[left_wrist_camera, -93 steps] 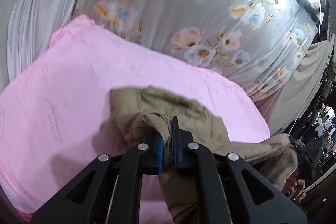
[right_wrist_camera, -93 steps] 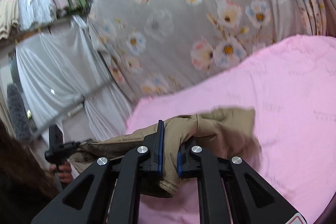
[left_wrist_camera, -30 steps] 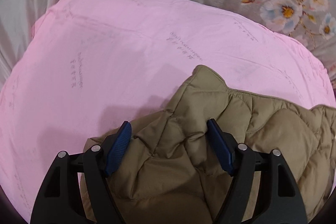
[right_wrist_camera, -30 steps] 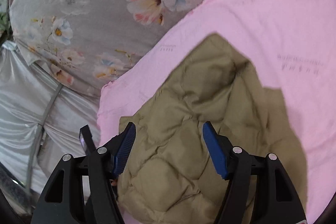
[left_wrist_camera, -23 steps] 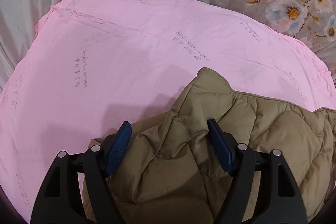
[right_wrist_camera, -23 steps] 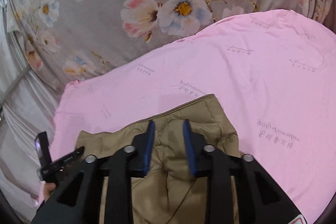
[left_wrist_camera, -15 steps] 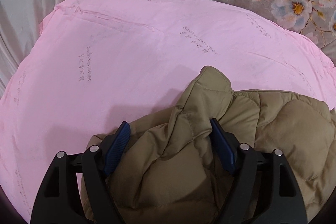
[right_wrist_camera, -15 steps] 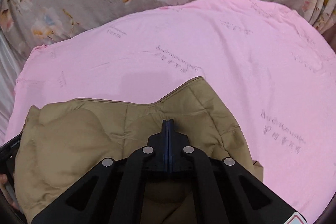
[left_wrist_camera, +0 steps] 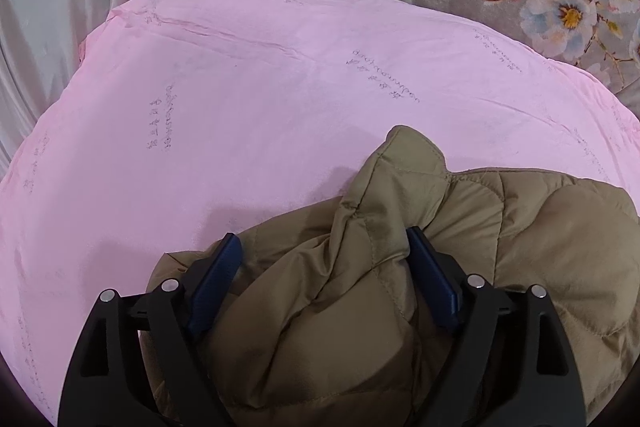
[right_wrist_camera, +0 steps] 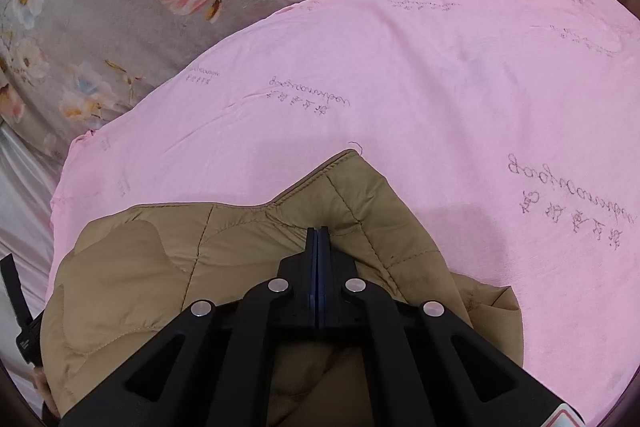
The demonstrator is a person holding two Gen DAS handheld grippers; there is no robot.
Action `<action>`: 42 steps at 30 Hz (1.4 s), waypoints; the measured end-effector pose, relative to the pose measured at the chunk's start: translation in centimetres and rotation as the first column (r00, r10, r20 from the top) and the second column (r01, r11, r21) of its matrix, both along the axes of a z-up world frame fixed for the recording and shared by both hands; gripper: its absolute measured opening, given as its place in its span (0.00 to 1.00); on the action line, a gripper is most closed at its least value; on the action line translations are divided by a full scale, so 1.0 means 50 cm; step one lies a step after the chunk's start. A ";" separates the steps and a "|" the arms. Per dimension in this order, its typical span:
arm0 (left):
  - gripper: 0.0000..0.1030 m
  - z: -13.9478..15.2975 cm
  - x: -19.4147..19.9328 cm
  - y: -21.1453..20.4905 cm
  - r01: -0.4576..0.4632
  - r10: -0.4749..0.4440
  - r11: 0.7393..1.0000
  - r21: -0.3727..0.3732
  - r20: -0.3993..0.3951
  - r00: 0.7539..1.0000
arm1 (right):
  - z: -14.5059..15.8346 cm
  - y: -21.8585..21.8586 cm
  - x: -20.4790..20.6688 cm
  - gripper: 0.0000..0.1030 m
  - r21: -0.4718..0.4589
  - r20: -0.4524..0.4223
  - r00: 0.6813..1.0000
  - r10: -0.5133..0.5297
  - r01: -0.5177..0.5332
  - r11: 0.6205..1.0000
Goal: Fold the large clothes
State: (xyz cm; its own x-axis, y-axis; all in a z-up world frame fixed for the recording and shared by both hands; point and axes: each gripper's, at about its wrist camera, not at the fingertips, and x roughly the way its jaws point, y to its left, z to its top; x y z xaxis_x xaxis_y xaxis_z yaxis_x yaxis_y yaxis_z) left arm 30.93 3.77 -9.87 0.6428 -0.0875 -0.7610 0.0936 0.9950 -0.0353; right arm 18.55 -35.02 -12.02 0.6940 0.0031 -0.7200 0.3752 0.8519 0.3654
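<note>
- The left hand-held gripper [left_wrist_camera: 320, 279] is seen nearest in its own view, its jaws wide and opening further. A raised fold of the jacket [left_wrist_camera: 400, 267] lies between the blue pads [left_wrist_camera: 216, 279], which are not pressing on it; the garment is judged to have been let go so that it can settle.
- The right hand-held gripper [right_wrist_camera: 318, 231] is seen with its jaws fully together, pad against pad. No cloth is visible between them, and its tip is set low over the jacket [right_wrist_camera: 180, 251], close to the top edge; whether it touches cannot be told. It is judged to be placed there for pressing or smoothing rather than for gripping.
- The jacket, tan and quilted, is found bunched at the near edge of the pink sheet [left_wrist_camera: 240, 107]. Its long axis is judged to run across the near edge, from one gripper towards the other, with one peaked corner pointing away towards the far side. The folding is judged not yet complete, the left part being rumpled.
- The pink sheet is seen spread flat beyond the jacket, presumably as the folding surface.
- A grey flowered cloth [right_wrist_camera: 120, 7] is noted farthest off, behind the sheet.
</note>
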 end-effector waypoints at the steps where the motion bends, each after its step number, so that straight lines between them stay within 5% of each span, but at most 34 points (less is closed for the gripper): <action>1: 0.80 0.001 0.001 -0.001 -0.001 0.001 1.000 0.005 -0.002 1.000 | 0.000 -0.001 0.000 0.00 -0.001 -0.001 1.000 0.001 -0.001 1.000; 4: 0.78 0.017 -0.003 -0.001 -0.013 0.013 1.000 0.025 -0.008 1.000 | 0.018 0.012 -0.003 0.01 -0.083 -0.035 0.999 -0.034 0.031 0.996; 5: 0.68 0.033 -0.010 -0.001 -0.020 0.021 0.999 0.041 -0.007 1.000 | 0.038 0.026 -0.011 0.03 -0.137 -0.037 0.998 -0.044 0.039 0.990; 9: 0.64 0.149 -0.066 -0.014 0.041 -0.037 0.997 -0.064 0.071 0.997 | 0.130 0.115 -0.044 0.03 -0.190 0.074 0.994 0.081 -0.065 0.980; 13: 0.64 0.213 -0.092 -0.102 0.156 -0.147 0.984 -0.084 0.111 0.983 | 0.165 0.219 -0.012 0.03 -0.161 0.094 0.970 0.225 -0.208 0.965; 19: 0.60 0.108 -0.078 -0.220 0.193 -0.193 0.980 0.037 -0.018 0.981 | 0.097 0.320 0.061 0.03 -0.162 -0.009 0.950 0.312 -0.309 0.937; 22: 0.63 0.061 -0.080 -0.214 0.163 -0.163 0.985 0.056 -0.009 0.987 | 0.060 0.318 0.064 0.00 -0.135 -0.016 0.949 0.314 -0.313 0.940; 42: 0.63 0.021 -0.093 -0.223 0.127 -0.131 0.987 0.101 0.032 0.991 | 0.020 0.305 0.055 0.00 -0.093 0.007 0.959 0.282 -0.280 0.955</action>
State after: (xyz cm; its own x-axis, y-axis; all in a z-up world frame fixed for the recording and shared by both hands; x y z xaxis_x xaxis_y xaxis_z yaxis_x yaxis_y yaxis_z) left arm 26.29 -7.39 -8.85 0.6599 -0.0975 -0.7450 0.2212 0.9728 0.0686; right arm 21.28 -19.79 -11.02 0.6885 0.1360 -0.7124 0.1090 0.9517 0.2870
